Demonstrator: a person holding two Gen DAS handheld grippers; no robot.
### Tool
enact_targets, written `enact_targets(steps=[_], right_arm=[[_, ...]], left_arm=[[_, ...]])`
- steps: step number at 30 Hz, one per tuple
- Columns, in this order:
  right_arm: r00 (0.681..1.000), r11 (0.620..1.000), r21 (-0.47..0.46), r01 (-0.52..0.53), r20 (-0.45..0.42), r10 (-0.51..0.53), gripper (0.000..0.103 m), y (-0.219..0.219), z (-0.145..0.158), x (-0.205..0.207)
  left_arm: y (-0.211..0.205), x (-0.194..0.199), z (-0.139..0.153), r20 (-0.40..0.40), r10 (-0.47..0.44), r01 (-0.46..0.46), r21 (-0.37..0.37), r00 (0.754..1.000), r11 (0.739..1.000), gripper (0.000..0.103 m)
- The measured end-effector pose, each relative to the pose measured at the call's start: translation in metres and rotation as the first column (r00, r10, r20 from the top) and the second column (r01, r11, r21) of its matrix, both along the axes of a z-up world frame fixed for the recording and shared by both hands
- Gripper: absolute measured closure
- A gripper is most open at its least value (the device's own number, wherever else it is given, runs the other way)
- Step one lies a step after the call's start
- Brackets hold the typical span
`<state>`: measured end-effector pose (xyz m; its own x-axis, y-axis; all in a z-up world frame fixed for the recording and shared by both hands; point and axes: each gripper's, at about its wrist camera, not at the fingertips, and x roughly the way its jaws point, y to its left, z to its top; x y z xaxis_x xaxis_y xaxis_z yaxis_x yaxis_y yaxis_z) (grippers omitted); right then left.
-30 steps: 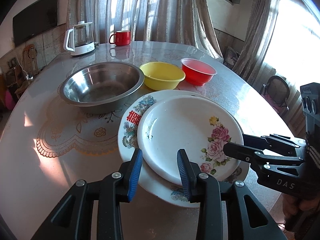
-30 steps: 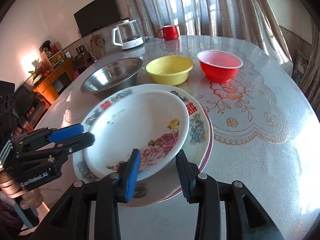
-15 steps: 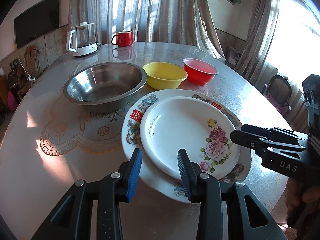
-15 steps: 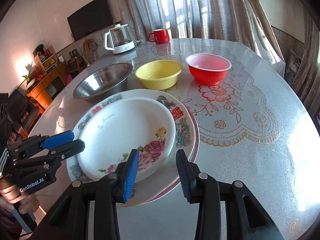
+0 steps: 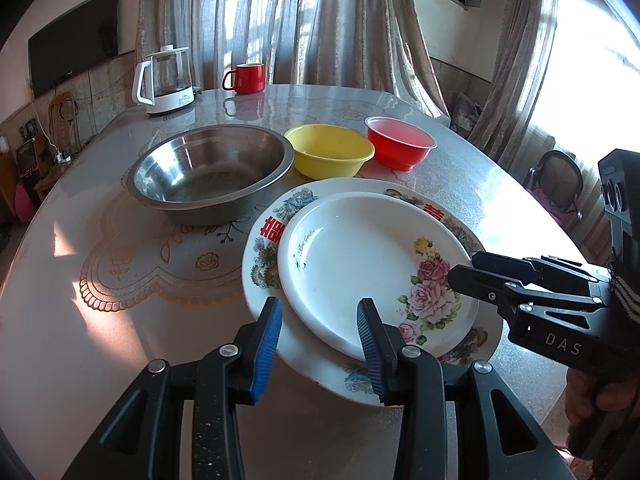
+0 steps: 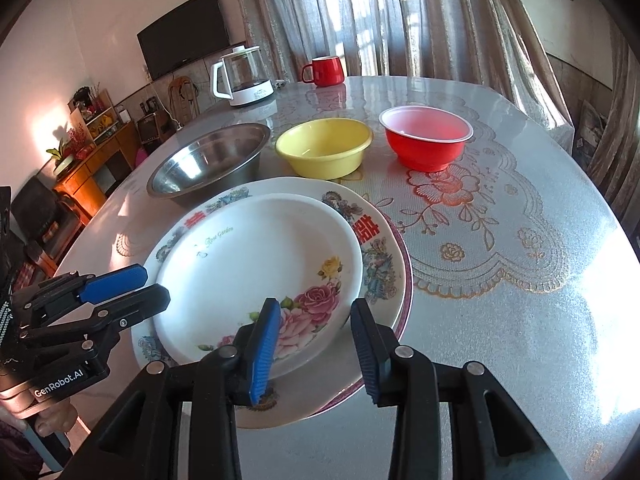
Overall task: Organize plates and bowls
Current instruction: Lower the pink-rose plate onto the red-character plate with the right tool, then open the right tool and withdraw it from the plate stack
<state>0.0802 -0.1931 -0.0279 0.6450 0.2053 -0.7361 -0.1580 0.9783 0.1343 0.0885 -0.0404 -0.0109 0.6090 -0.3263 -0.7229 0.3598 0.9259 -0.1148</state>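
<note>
Rose plate [image 5: 360, 264] sits stacked on larger patterned plate [image 5: 460, 354], near table [image 5: 80, 340] front edge. Left gripper [image 5: 318, 342] and right gripper [image 6: 314, 344] both gape, empty, near plate rims. Open tabletop lies to the right. Lower plate mostly covered.

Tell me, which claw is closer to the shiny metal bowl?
Left. The left claw hangs open at the stacked plates' near edge on the shiny metal bowl's side; the right claw hangs open over the plates' far side.
</note>
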Motion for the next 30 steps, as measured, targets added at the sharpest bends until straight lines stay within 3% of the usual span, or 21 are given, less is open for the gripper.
enact_targets(steps=[18, 24, 30], right_arm=[[1.0, 0.997, -0.067, -0.026, 0.014, 0.027, 0.065, 0.009, -0.002, -0.006], [1.0, 1.0, -0.019, -0.018, -0.002, 0.018, 0.065, 0.002, 0.001, -0.007], [0.995, 0.995, 0.048, 0.091, 0.029, -0.092, 0.065, -0.026, 0.011, -0.009]], left_arm=[[0.006, -0.002, 0.002, -0.004, 0.034, -0.034, -0.015, 0.999, 0.999, 0.055], [0.015, 0.0, 0.001, -0.019, 0.068, -0.069, -0.023, 0.997, 0.997, 0.055], [0.022, 0.001, 0.0, -0.023, 0.089, -0.09, -0.032, 0.996, 0.995, 0.055]])
